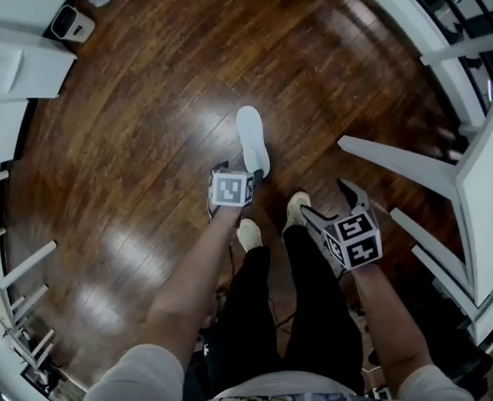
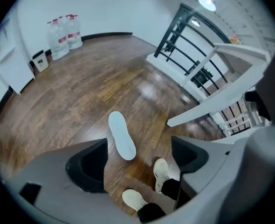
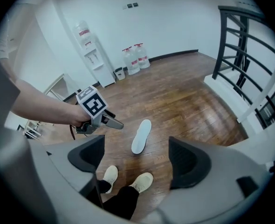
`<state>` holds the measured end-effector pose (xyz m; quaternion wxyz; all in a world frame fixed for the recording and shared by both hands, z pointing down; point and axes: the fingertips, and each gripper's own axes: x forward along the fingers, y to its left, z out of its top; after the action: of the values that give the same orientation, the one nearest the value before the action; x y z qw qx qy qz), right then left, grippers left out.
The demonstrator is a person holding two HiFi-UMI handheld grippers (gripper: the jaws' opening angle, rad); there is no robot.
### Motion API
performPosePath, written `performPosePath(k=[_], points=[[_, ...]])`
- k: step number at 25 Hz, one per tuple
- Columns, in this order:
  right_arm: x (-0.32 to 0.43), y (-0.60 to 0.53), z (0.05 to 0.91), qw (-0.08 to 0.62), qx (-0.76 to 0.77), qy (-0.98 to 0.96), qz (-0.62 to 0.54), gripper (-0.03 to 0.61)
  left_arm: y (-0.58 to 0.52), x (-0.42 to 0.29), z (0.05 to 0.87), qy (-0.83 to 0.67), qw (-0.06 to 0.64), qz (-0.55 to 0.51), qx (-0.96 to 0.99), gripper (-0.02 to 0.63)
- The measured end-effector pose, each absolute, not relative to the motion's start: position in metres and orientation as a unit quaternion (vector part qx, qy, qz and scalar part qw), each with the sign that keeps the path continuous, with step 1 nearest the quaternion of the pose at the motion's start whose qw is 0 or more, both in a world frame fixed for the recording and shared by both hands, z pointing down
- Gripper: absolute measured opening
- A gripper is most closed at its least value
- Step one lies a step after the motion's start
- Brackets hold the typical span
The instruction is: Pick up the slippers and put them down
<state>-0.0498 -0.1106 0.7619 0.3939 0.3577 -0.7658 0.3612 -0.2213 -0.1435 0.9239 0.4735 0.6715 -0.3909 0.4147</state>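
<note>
The single white slipper (image 1: 252, 140) lies flat on the wooden floor (image 1: 129, 124), well away from its edges and just ahead of the person's shoes (image 1: 248, 234). It is apparently set down there already, though which face is up is unclear. The left gripper (image 1: 234, 192) and right gripper (image 1: 332, 207) hang above it, jaws apart with only floor between them. That suits a release or a fresh reach.

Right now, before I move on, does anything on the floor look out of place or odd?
Only one flat white slipper lies on the dark wooden floor, ahead of the person's cream shoes; no partner shows in any view. No strap is visible, so it may be sole-up.
</note>
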Motion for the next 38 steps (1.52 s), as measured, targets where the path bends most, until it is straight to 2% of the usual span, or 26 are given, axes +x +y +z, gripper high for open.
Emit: performPosePath(k=[7,9,16,24,30,38], points=[[-0.017,-0.042,0.536,0.364,0.43,-0.752,0.343,0.432,-0.106,-0.202,0.646,-0.36,0.406,0.4,0.739,0.414],[0.003,-0.018,0.479,0.343,0.48,-0.737,0.33,0.453,-0.097,-0.188,0.58,-0.336,0.377,0.395,0.768,0.415],[0.092,0.087,0.349,0.268,0.581,-0.697,0.325,0.449,-0.034,-0.107,0.414,-0.266,0.299,0.379,0.834,0.416],[0.195,0.21,0.277,0.2,0.646,-0.671,0.304,0.449,0.061,-0.033,0.325,-0.236,0.26,0.359,0.865,0.416],[0.27,0.294,0.274,0.182,0.669,-0.649,0.314,0.449,0.125,0.034,0.313,-0.215,0.259,0.362,0.869,0.416],[0.334,0.347,0.273,0.164,0.693,-0.637,0.295,0.449,0.168,0.113,0.307,-0.194,0.232,0.369,0.879,0.416]])
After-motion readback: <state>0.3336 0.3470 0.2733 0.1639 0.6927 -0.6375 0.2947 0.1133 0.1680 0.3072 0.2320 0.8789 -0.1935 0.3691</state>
